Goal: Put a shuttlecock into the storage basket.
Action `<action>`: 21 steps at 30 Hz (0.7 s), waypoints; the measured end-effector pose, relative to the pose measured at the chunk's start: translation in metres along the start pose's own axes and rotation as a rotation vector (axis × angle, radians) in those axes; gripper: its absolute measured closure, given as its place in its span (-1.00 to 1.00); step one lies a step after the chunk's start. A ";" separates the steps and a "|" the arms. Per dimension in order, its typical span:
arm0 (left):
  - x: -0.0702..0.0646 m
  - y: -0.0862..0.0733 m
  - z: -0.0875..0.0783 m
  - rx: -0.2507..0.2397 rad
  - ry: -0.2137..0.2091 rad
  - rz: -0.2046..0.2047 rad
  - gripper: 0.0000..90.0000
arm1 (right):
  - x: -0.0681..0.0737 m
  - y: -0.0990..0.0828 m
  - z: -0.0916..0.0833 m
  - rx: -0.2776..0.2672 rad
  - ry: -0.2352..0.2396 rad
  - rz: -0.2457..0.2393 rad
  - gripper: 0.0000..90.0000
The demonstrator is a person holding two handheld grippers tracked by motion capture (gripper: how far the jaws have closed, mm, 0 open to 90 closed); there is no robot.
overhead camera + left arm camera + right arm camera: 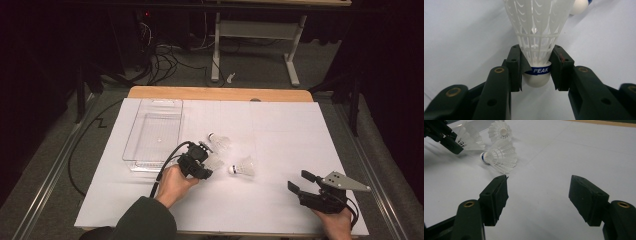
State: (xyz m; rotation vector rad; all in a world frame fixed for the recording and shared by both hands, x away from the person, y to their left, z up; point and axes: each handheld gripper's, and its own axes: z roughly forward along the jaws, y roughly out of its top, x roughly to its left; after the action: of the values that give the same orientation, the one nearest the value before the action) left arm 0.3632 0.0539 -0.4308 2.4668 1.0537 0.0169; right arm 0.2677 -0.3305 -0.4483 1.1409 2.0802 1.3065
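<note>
The high view looks forward and down from above the near table edge, taking in the whole white sheet (280, 145). The left gripper view sits very close, facing along its jaws at a shuttlecock (537, 37) between them. The right gripper view looks low across the sheet; beyond its jaws lie shuttlecocks (499, 156) the high view shares.

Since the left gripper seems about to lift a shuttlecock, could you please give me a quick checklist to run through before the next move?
1. Left gripper closed on the held shuttlecock at its cork base: ok.
2. Grip centred, skirt not crushed: ok.
3. Clear tray beside the left gripper holds nothing: ok.
4. Right gripper open, holding nothing: ok.
5. Two other shuttlecocks, the near one and the far one, lie apart from the held one: ok.
6. Held shuttlecock off the table: cannot tell.
</note>
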 end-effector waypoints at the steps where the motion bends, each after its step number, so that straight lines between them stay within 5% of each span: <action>1: 0.000 0.000 -0.002 -0.005 -0.002 -0.002 0.45 | 0.000 0.000 0.000 0.001 0.000 0.000 -0.29; 21: -0.003 0.003 -0.017 -0.045 -0.013 0.006 0.45 | 0.000 0.000 0.000 0.001 0.002 -0.002 -0.29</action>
State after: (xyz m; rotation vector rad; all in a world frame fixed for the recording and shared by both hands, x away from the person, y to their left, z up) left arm 0.3602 0.0575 -0.4135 2.4269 1.0295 0.0261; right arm 0.2678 -0.3303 -0.4484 1.1383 2.0829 1.3068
